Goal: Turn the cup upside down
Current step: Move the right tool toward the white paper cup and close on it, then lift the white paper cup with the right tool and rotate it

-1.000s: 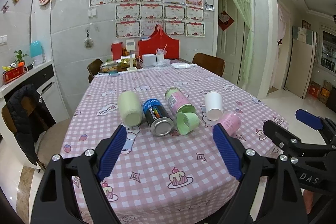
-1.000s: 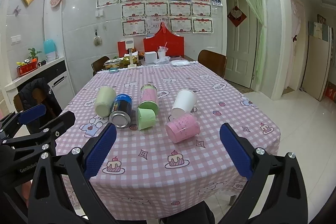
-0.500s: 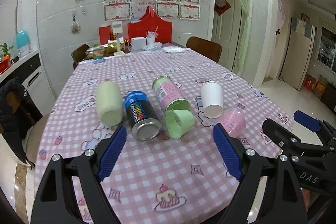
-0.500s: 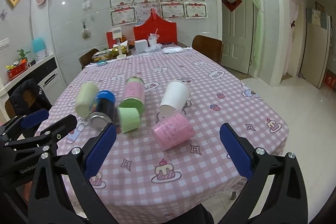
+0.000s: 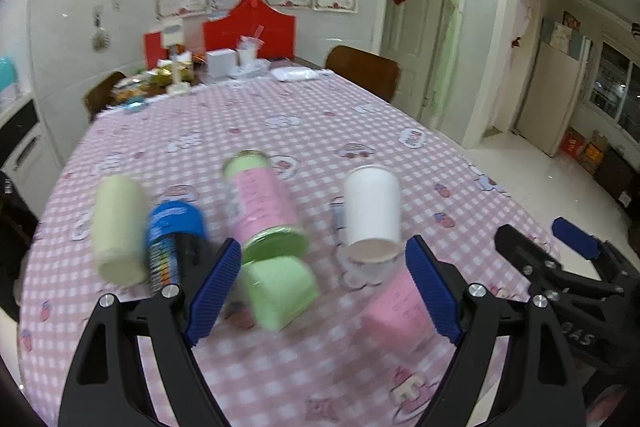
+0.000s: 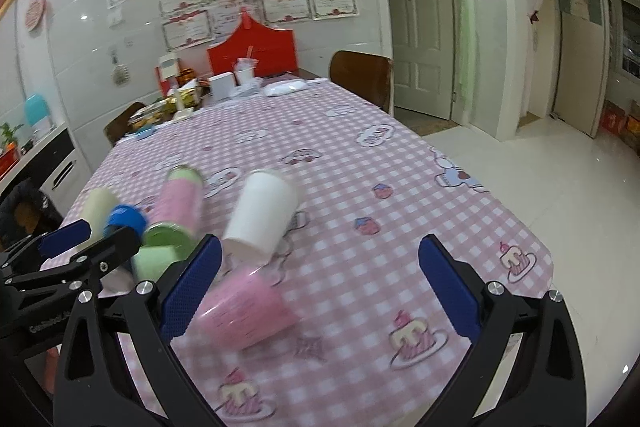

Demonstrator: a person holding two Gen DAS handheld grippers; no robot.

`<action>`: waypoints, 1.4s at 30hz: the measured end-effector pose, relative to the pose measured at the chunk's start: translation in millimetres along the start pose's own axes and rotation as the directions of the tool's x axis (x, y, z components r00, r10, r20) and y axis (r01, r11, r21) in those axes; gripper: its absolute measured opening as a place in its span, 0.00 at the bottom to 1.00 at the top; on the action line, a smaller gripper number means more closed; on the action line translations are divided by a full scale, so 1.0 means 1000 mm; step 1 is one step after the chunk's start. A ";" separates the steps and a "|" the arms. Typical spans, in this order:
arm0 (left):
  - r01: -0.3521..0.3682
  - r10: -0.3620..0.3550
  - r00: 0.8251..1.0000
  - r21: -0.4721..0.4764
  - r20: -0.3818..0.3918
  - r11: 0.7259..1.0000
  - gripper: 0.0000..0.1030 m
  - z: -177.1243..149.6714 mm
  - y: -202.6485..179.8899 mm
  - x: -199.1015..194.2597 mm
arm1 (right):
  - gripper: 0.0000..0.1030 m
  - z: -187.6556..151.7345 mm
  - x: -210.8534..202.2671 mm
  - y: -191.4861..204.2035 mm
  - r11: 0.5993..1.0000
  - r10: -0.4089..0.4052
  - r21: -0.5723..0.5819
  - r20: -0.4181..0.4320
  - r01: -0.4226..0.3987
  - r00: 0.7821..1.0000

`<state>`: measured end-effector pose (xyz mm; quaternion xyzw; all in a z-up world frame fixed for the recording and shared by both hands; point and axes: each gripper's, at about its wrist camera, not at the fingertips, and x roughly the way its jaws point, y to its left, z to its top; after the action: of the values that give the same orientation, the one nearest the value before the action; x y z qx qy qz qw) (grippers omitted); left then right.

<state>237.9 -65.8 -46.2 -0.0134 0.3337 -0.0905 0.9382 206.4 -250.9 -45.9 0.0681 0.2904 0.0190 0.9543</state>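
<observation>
Now both claws spread wide, empty: left gripper (image 5: 324, 287) low centre of its frame over green cup (image 5: 280, 289); right gripper (image 6: 320, 277) low centre, pink cup (image 6: 246, 311) on its side by the left finger, white cup (image 6: 262, 215) above it

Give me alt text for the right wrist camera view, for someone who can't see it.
The open right gripper hovers over a pink checked tablecloth, with a pink cup lying on its side between its blue fingers. Behind lie a white cup, a green cup and several cans.
</observation>
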 end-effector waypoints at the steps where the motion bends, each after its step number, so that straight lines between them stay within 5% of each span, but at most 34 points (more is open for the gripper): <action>1: 0.035 -0.035 0.999 -0.001 -0.017 0.999 0.81 0.005 -0.004 0.008 | 0.92 0.002 0.005 -0.005 1.000 -0.001 0.007 -0.005 0.001 1.000; 15: 0.063 -0.057 0.977 0.024 -0.204 0.998 0.81 0.036 -0.054 0.088 | 0.92 0.016 0.058 -0.063 0.997 -0.027 0.067 -0.098 0.034 0.995; 23: -0.012 0.021 0.944 0.030 -0.328 0.999 0.81 0.040 -0.058 0.136 | 0.92 0.012 0.089 -0.081 0.996 0.001 0.084 -0.149 0.011 0.989; 32: -0.030 0.011 0.893 -0.035 -0.451 0.999 0.80 0.033 -0.049 0.177 | 0.92 0.004 0.114 -0.091 0.993 0.040 0.120 -0.198 -0.017 0.979; 35: -0.031 0.002 0.895 -0.057 -0.446 0.998 0.62 0.034 -0.045 0.176 | 0.92 0.004 0.114 -0.094 0.991 0.049 0.129 -0.202 -0.023 0.978; 42: -0.026 0.003 0.902 -0.049 -0.431 0.998 0.62 0.035 -0.048 0.173 | 0.92 0.006 0.111 -0.091 0.993 0.040 0.114 -0.192 -0.018 0.981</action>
<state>383.5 -145.4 -122.8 -0.0156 0.5349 -0.0754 0.8414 302.0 -333.2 -115.3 0.1234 0.3818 0.0230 0.9157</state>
